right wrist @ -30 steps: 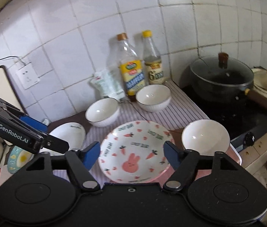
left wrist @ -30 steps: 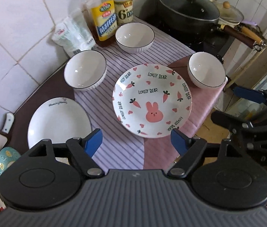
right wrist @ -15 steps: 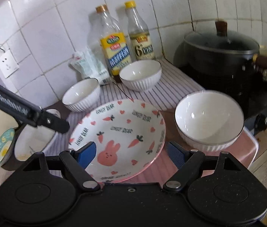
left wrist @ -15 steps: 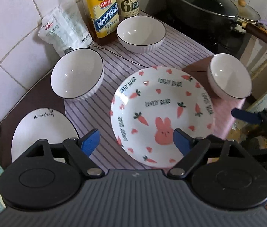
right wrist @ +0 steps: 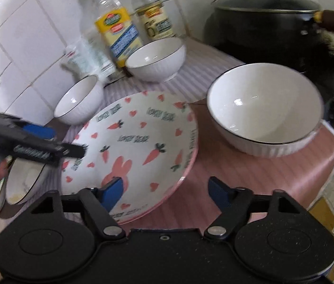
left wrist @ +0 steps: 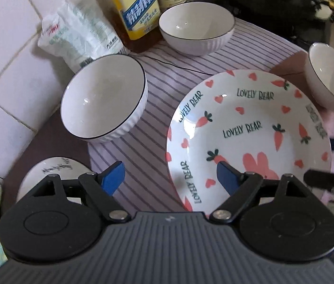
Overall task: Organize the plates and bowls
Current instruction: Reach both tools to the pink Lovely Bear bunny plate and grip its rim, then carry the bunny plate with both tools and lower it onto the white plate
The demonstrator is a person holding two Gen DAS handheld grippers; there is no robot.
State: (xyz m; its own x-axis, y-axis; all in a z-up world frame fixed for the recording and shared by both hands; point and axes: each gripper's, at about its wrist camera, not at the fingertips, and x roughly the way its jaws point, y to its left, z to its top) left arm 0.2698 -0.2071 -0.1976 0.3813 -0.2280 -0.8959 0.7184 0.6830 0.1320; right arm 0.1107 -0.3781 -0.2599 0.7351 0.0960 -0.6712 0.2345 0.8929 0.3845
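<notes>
A rabbit-and-carrot plate (left wrist: pixel 249 127) lies mid-counter; it also shows in the right wrist view (right wrist: pixel 133 146). Three white bowls stand around it: a left bowl (left wrist: pixel 103 99), a back bowl (left wrist: pixel 196 27) and a right bowl (left wrist: pixel 330 80). They appear again in the right wrist view: left bowl (right wrist: pixel 78 100), back bowl (right wrist: pixel 155 59), right bowl (right wrist: pixel 263 106). A plain white plate (left wrist: pixel 55 172) lies at the near left. My left gripper (left wrist: pixel 170 178) is open over the striped cloth, its right finger over the rabbit plate's near-left rim. My right gripper (right wrist: pixel 165 191) is open above that plate's near-right rim.
Two bottles (left wrist: pixel 138 4) and a white bag (left wrist: pixel 79 30) stand against the tiled wall. A black lidded pot (right wrist: pixel 266 26) sits on the stove at the back right. The pink mat (right wrist: pixel 273 177) ends at the counter's right edge. The left gripper's body (right wrist: pixel 29 144) shows at left.
Both grippers have moved forward and down toward the dishes. The left one now reaches the rabbit plate's near-left rim, the right one its near-right rim. Both stay open.
</notes>
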